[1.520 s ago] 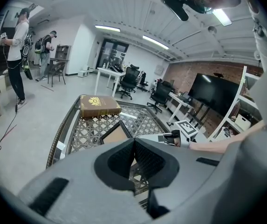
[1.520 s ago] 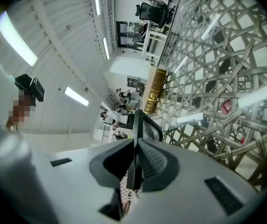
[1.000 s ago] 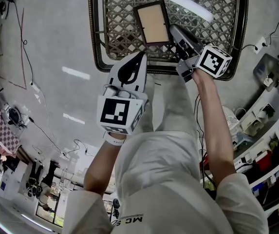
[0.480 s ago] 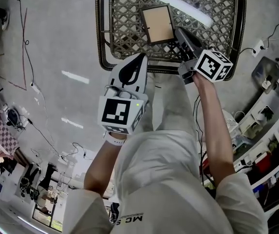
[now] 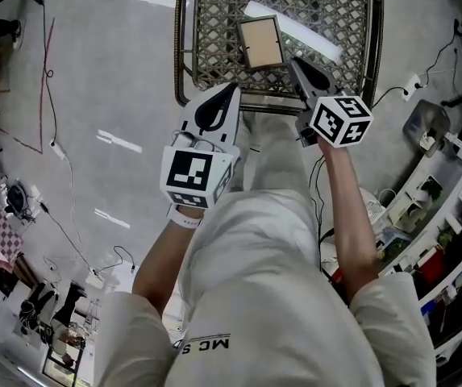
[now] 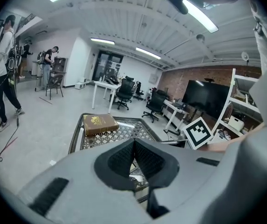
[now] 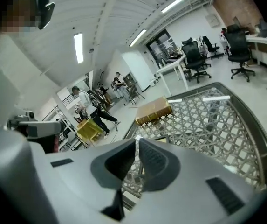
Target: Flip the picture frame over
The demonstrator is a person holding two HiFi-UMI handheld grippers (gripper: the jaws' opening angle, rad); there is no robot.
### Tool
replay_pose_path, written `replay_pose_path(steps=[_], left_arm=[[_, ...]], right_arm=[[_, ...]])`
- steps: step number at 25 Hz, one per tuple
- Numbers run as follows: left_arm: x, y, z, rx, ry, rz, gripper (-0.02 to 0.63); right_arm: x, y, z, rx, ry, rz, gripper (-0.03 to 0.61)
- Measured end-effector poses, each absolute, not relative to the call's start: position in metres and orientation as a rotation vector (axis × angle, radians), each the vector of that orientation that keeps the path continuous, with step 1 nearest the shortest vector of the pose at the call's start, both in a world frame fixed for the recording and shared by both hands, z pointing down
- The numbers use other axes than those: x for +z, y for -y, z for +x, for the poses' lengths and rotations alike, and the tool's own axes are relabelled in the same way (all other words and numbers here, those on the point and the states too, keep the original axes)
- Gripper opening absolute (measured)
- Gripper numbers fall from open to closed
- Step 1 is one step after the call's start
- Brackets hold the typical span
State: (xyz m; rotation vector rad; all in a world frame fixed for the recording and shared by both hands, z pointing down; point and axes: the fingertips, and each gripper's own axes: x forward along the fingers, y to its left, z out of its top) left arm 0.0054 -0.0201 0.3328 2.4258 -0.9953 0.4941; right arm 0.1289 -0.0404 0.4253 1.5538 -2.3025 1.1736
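Left gripper (image 5: pixel 232 89) is hovering over the near rim of the lattice table (image 5: pixel 184 63), pointing toward 12 o'clock in the head view. Its jaws are pressing together on nothing, and in the left gripper view (image 6: pixel 133 142) its dark pads (image 6: pixel 119 160) are meeting along one line. Right gripper (image 5: pixel 293 61) is hanging at its 3 o'clock, angled toward 11 o'clock. Its jaws have just been closing and are standing all but together, with nothing between them (image 7: pixel 137 142).

The picture frame (image 5: pixel 261 43) is lying flat on the table at 12 o'clock in the head view, showing a tan panel inside a dark border. Neither gripper is gripping it. The right gripper's tip is sitting just beside the frame's 5 o'clock corner, and the left gripper's tip is lying off its 7 o'clock corner.

A brown book (image 6: pixel 99 123) is resting at the table's far end, at 11 o'clock from the left jaws and at 1 o'clock from the right jaws (image 7: pixel 154 110).
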Motion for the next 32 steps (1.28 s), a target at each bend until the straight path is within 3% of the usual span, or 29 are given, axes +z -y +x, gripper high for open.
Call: replay_pose_path(steps=[14,32], left_arm=[[0.249,-0.003,-0.025,0.278,1.004,2.441,0.025],[0.181,-0.002,-0.052,0.251,1.067,2.654,0.025]], right_arm=[[0.288,-0.016,0.114,0.859,2.344,1.672,0.023],[0.175,-0.044,0.114,0.445,2.411,1.849,0.023]])
